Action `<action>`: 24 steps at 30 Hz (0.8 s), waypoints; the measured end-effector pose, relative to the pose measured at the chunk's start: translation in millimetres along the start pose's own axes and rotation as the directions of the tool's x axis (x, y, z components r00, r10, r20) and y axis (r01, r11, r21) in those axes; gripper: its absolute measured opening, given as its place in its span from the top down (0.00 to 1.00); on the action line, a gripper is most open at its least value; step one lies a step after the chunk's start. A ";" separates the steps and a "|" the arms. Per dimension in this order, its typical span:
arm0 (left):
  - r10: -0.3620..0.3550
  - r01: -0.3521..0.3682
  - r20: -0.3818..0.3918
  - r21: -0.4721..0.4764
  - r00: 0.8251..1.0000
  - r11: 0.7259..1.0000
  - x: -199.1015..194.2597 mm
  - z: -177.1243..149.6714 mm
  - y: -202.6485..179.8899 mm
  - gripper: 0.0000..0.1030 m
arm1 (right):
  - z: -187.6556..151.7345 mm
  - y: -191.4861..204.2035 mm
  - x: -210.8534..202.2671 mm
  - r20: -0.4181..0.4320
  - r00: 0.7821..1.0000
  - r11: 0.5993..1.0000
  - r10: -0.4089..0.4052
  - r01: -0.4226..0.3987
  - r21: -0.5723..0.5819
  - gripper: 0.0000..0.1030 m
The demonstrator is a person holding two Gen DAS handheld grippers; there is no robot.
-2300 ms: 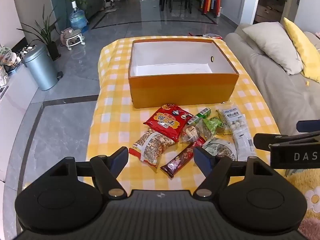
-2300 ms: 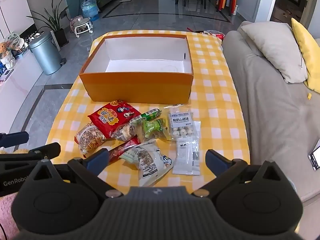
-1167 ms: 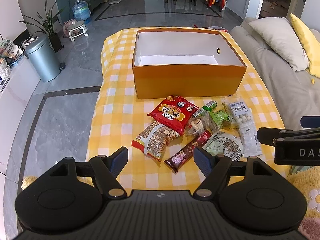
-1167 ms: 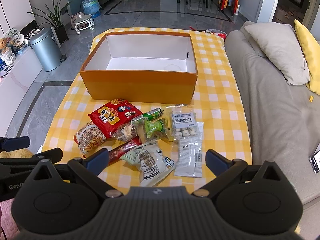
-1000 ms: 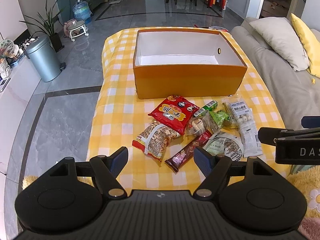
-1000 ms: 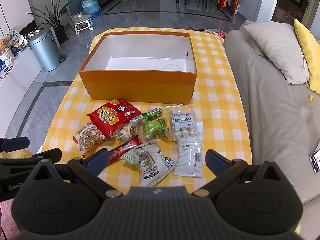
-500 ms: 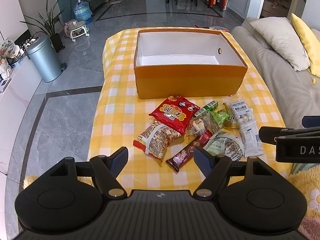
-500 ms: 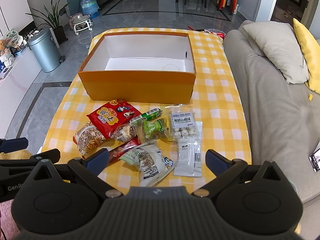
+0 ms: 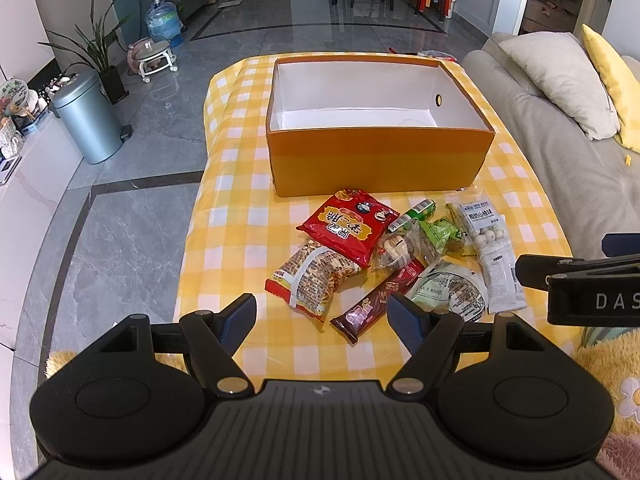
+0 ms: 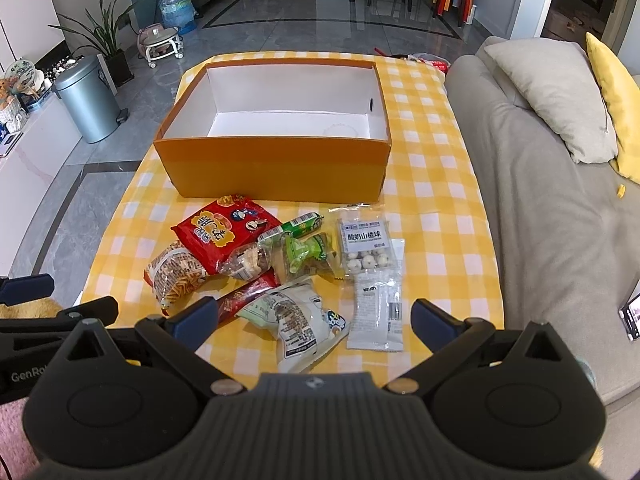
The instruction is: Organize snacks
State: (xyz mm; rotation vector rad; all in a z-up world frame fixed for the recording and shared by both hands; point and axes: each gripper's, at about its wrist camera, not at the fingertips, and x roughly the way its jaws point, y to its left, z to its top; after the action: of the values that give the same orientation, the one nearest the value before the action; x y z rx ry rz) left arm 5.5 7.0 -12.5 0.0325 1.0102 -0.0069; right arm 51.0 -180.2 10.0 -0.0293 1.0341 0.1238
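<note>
At frame bottom my left gripper (image 9: 321, 313) and right gripper (image 10: 314, 319) hang spread wide, holding nothing. Snack packets (image 10: 280, 272) overlap mid-frame, so I'd likely pinch two or drag neighbours; the box (image 9: 378, 156) sits empty.

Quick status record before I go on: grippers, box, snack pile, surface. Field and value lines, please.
left gripper: open, empty, short of the pile
right gripper: open, empty, short of the pile
orange box: open-topped, nothing visible inside
snacks: all outside the box, clustered in front of it
red packet: nearest the box, overlapping neighbours
brown bar: nearest the left gripper
checked tablecloth: under everything
</note>
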 end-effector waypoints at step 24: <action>-0.005 0.005 -0.013 0.010 1.000 1.000 4.1 0.5 -4.1 0.15 | -0.6 0.1 5.0 -0.013 1.000 1.000 0.002 -0.001 0.006 0.04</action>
State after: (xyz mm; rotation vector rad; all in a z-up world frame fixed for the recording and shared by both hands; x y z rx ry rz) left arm 8.0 2.9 -15.8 0.0387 1.0233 -0.0166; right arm 53.0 -179.7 5.3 -0.0235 1.0479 0.1217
